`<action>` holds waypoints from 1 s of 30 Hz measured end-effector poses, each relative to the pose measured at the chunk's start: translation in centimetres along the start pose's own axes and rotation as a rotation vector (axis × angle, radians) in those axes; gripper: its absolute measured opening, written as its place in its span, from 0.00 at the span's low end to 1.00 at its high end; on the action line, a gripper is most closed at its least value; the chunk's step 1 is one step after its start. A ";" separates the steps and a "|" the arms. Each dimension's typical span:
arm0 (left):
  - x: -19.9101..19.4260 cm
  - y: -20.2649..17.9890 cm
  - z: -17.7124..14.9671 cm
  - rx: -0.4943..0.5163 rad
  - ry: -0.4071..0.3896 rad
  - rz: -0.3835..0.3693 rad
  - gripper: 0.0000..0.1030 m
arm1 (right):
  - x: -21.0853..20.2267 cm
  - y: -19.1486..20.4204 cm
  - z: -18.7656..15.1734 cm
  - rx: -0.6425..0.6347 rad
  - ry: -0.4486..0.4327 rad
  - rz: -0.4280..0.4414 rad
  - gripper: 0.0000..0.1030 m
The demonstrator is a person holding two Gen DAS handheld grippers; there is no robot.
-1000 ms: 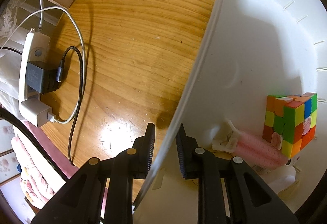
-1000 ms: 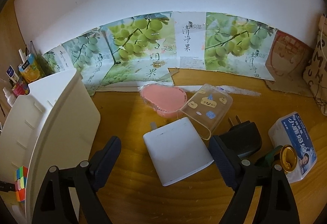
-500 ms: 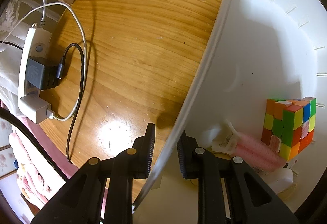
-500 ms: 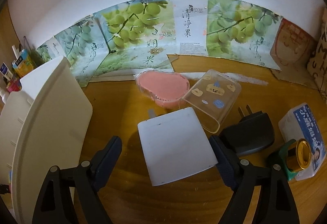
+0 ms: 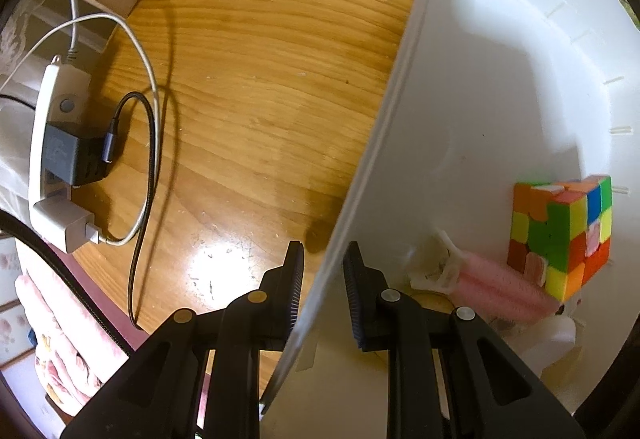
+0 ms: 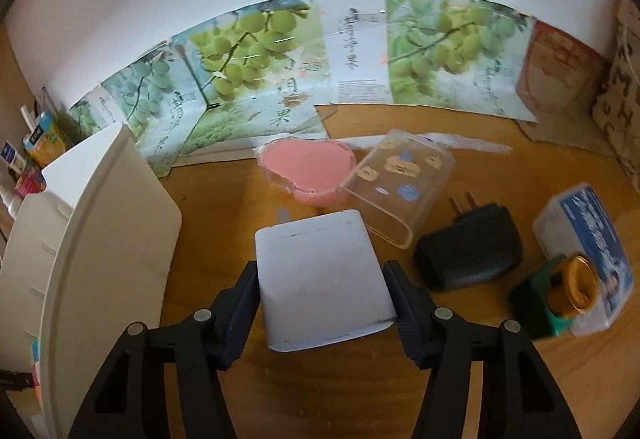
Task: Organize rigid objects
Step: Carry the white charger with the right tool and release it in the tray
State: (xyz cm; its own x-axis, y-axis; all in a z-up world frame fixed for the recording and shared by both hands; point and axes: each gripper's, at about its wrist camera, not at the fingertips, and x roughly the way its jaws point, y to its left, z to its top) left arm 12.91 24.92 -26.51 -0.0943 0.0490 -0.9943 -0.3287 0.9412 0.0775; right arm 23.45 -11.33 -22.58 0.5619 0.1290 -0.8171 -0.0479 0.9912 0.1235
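My left gripper (image 5: 322, 279) is shut on the rim of a white storage bin (image 5: 460, 111). Inside the bin lie a colourful puzzle cube (image 5: 560, 235), a pink hair roller (image 5: 500, 291) and white clips. In the right wrist view the bin (image 6: 100, 239) stands at the left. My right gripper (image 6: 324, 303) is open, its jaws on either side of a flat white box (image 6: 320, 279) lying on the wooden table; the pads look close to or touching its sides.
Behind the white box lie a pink heart-shaped container (image 6: 308, 167), a clear plastic case (image 6: 400, 187), a black plug adapter (image 6: 472, 251), a blue-white box (image 6: 588, 251) and a green, gold-capped item (image 6: 560, 291). A power strip with chargers and cables (image 5: 60, 159) lies left of the bin.
My right gripper has moved forward and down, so its jaws now flank the white box, and they have narrowed. The left gripper still holds the bin rim, with little movement.
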 end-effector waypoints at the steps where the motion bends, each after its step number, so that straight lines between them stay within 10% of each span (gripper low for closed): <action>1: -0.1 -0.1 -0.1 0.014 -0.004 -0.005 0.23 | -0.3 -0.1 -0.1 0.005 0.000 -0.011 0.58; 17: -0.5 -1.0 -2.4 0.277 0.009 -0.073 0.20 | -9.5 1.2 -5.1 0.199 -0.033 -0.086 0.55; 30: -0.4 -3.7 -4.6 0.569 -0.014 -0.062 0.14 | -17.7 6.9 -9.1 0.262 -0.219 -0.110 0.55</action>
State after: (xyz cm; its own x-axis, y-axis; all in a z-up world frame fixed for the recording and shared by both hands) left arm 9.85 19.89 -26.05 -0.0770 -0.0115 -0.9970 0.2252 0.9739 -0.0286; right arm 5.63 -6.46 -12.37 0.7171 -0.0160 -0.6968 0.2202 0.9538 0.2046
